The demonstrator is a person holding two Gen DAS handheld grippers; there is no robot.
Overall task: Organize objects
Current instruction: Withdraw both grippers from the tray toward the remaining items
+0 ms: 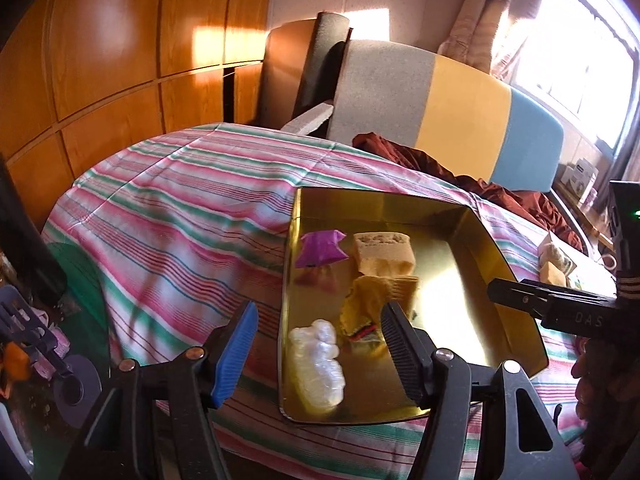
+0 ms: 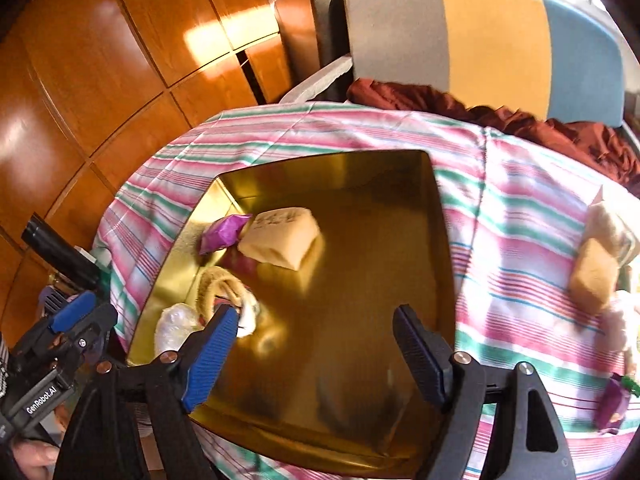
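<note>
Tan foam sponges (image 2: 592, 276) lie on the striped-cloth desk (image 2: 500, 216), well right of my right fingers (image 2: 320, 354), open and empty over the gold metal tray (image 2: 376, 216). Light, squashy; pinch mid-block. Left fingers (image 1: 320, 352) half-open, empty.
</note>
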